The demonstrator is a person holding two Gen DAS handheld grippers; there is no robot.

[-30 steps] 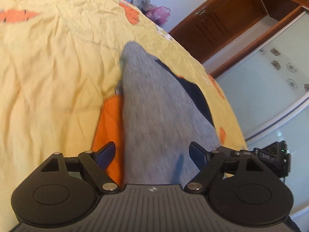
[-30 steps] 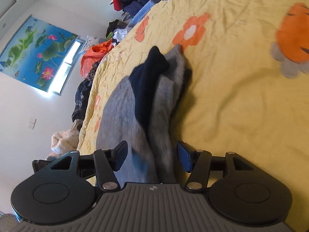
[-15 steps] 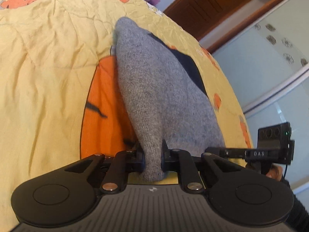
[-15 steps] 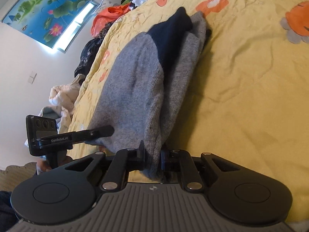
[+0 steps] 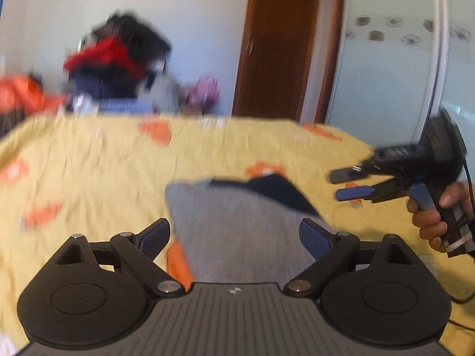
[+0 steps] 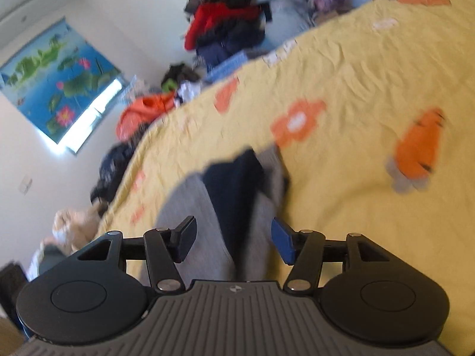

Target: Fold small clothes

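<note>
A small grey knit garment [image 5: 237, 231] with a navy panel [image 5: 279, 191] lies folded on the yellow flowered bedsheet [image 5: 89, 172]. My left gripper [image 5: 234, 234] is open and empty, its jaws spread wide just above the garment's near edge. My right gripper [image 6: 234, 237] is also open and empty over the same garment [image 6: 190, 207], whose navy panel [image 6: 234, 178] runs down its middle. The right gripper also shows in the left wrist view [image 5: 353, 185], held in a hand to the right of the garment, jaws apart.
A heap of red, dark and orange clothes [image 6: 231, 20] sits beyond the bed's far edge, also in the left wrist view [image 5: 112, 62]. A brown wooden door [image 5: 276, 44] and a glass wardrobe panel [image 5: 386, 59] stand behind the bed. A lotus picture [image 6: 56, 80] hangs on the wall.
Both grippers were shut on the garment's near edge half a second ago; now both have opened, let it go and pulled back and up. The views are blurred by motion.
</note>
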